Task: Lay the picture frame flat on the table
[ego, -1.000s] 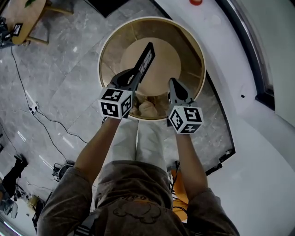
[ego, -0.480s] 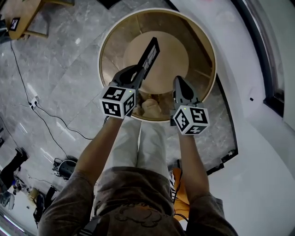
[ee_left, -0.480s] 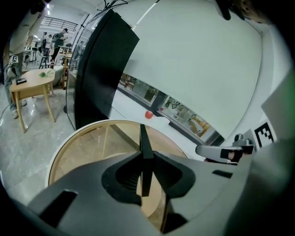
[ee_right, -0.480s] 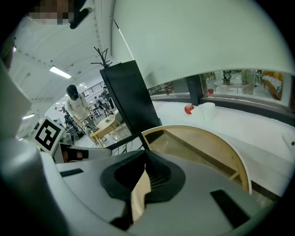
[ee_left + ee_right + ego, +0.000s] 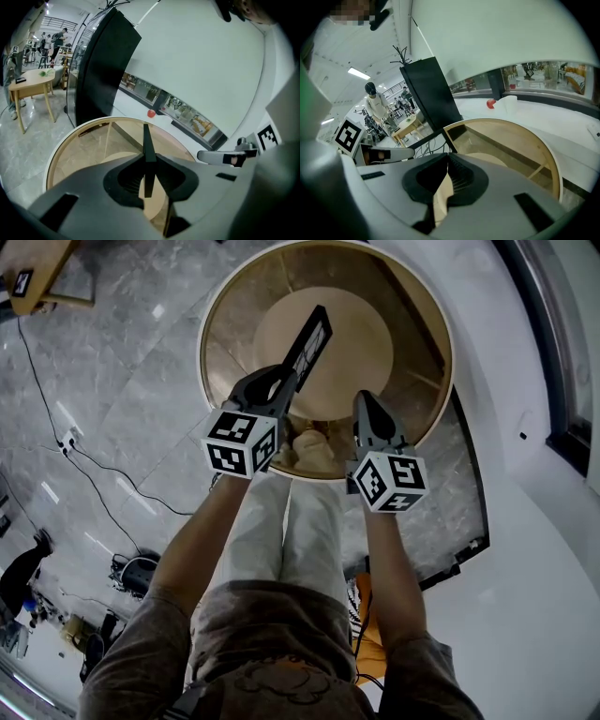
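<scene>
The left gripper (image 5: 278, 382) pinches the near end of the black picture frame (image 5: 312, 341), held edge-up and jutting forward over the round table (image 5: 417, 362), while the right gripper (image 5: 364, 404) alongside has its jaws pressed together on nothing.

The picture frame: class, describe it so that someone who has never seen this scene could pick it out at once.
In the head view, find the round table with the pale rim in front of the person. Over it, the left gripper clamps the picture frame, a thin black bar seen edge-on, slanting away from the person. The right gripper beside it is shut and empty.
</scene>
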### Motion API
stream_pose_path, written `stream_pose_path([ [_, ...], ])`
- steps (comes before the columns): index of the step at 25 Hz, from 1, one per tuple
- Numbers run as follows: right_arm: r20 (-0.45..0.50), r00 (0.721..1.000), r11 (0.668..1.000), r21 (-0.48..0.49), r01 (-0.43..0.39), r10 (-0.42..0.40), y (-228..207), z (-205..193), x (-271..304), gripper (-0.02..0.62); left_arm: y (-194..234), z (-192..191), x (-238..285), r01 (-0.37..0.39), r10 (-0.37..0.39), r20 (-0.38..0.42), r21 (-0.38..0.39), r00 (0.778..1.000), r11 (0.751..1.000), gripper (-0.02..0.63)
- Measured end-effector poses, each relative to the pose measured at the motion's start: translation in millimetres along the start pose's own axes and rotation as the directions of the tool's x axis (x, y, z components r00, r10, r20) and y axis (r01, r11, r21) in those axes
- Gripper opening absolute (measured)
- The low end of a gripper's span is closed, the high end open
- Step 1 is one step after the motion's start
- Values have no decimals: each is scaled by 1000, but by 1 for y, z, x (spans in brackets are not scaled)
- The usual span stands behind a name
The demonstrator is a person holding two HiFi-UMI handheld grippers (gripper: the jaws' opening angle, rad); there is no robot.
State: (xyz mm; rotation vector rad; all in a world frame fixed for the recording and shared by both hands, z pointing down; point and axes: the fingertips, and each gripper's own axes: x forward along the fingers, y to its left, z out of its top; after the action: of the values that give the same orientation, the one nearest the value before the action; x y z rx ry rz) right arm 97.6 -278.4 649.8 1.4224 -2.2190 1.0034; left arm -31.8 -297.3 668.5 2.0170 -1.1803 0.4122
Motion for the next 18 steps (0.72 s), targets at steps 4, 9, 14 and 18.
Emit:
stream_pose_path([
  [4, -7, 1000, 1000, 6, 4, -4, 2, -5, 0, 18, 1, -5, 1, 6, -6, -7, -4, 1000, 1000, 83],
  [9, -12, 1000, 1000, 12, 4, -4, 2, -9, 2, 18, 4, -14, 5, 6, -6, -18, -13, 1000, 1000, 83],
  [14, -23, 1000, 1000, 14, 1, -1, 4, -16, 8, 18, 12, -25, 11, 2, -3, -34, -19, 999, 1000, 83],
  [18, -33, 999, 1000, 17, -2, 2, 4, -24, 11, 19, 15, -33, 14, 5, -6, -47, -21, 999, 1000, 83],
])
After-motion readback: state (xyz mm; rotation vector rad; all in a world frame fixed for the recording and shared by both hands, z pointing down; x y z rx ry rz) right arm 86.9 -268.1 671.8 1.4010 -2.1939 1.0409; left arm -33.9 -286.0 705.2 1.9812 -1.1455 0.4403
